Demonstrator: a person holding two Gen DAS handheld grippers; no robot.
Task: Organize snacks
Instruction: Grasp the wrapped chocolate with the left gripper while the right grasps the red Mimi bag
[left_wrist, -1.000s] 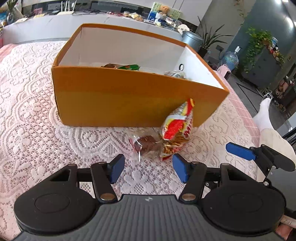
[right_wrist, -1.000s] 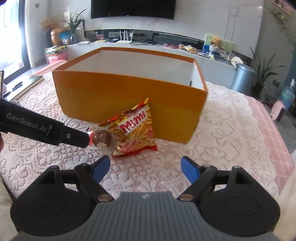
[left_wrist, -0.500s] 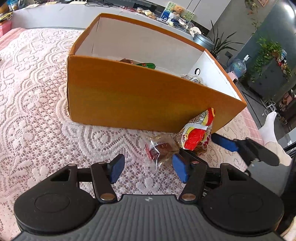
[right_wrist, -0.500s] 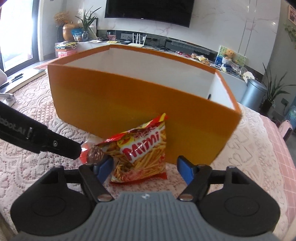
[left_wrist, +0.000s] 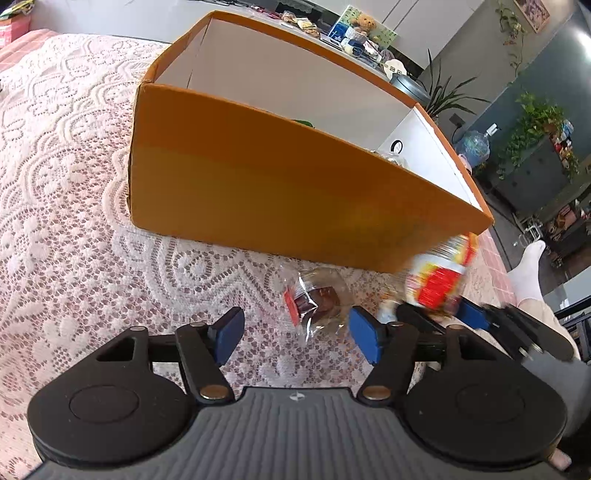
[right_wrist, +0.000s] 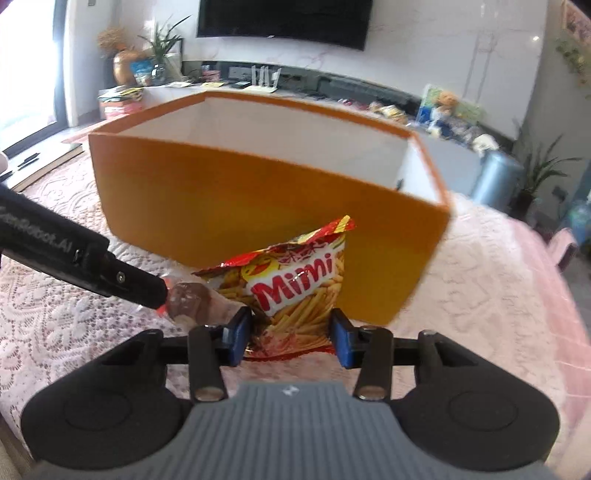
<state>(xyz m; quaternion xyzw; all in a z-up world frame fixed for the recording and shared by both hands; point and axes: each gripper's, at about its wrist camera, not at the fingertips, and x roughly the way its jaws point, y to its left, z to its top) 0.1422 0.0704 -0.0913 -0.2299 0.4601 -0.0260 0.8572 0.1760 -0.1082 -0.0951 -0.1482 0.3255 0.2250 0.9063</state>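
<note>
My right hand-held gripper (right_wrist: 291, 334) grasps the Mimi snack bag (right_wrist: 295, 288) at its lower part, in front of the orange box (right_wrist: 236, 199). My left hand-held gripper (left_wrist: 295, 330) is spread, nothing in it, near the clear-wrapped chocolate snack (left_wrist: 314, 301) on the table (left_wrist: 74, 221). The bag blurs in the left view; the box contents are mostly hidden.

Red-yellow Mimi packet (right_wrist: 295, 284) upright against orange box (right_wrist: 229, 206); clear-wrapped chocolate snack (left_wrist: 317, 299) beside it.
</note>
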